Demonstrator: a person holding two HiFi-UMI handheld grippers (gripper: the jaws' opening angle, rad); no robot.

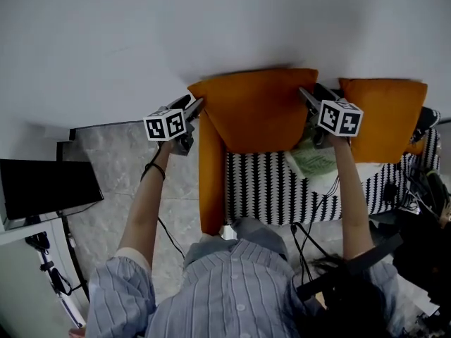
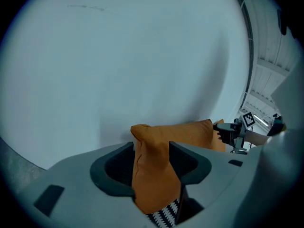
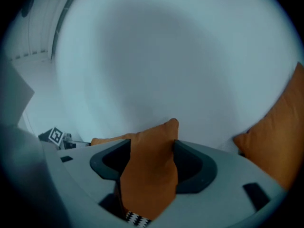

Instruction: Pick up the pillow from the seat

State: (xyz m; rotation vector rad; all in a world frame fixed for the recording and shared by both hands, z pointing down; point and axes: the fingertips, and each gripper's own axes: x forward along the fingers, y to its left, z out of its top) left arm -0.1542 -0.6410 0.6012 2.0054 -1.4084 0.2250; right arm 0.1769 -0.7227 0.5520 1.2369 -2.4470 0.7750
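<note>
At twelve o'clock on the zigzag-patterned seat [image 1: 261, 189], the orange pillow [image 1: 257, 111] stands on edge, leaning back against the white wall [image 1: 211, 27]. It looks like a plump, stuffed fabric cushion: probably light, soft enough to fold and sag, with a woven cover that should not slip. Held by one corner it would likely droop and swing. The two top corners are therefore the sensible hold, with a bite deep enough to catch filling and not just the seam. Both tongs are placed for that. The left tongs [image 2: 151, 161] are spread wide around the corner at the pillow's ten o'clock, and the right tongs [image 3: 149, 164] are spread wide around the corner at its two o'clock. Fabric fills each gap, yet neither pair looks to be squeezing it. Just beside the pillow at three o'clock leans a second orange pillow [image 1: 384, 115], and an orange side cushion [image 1: 210, 182] runs along the seat's nine o'clock edge.
</note>
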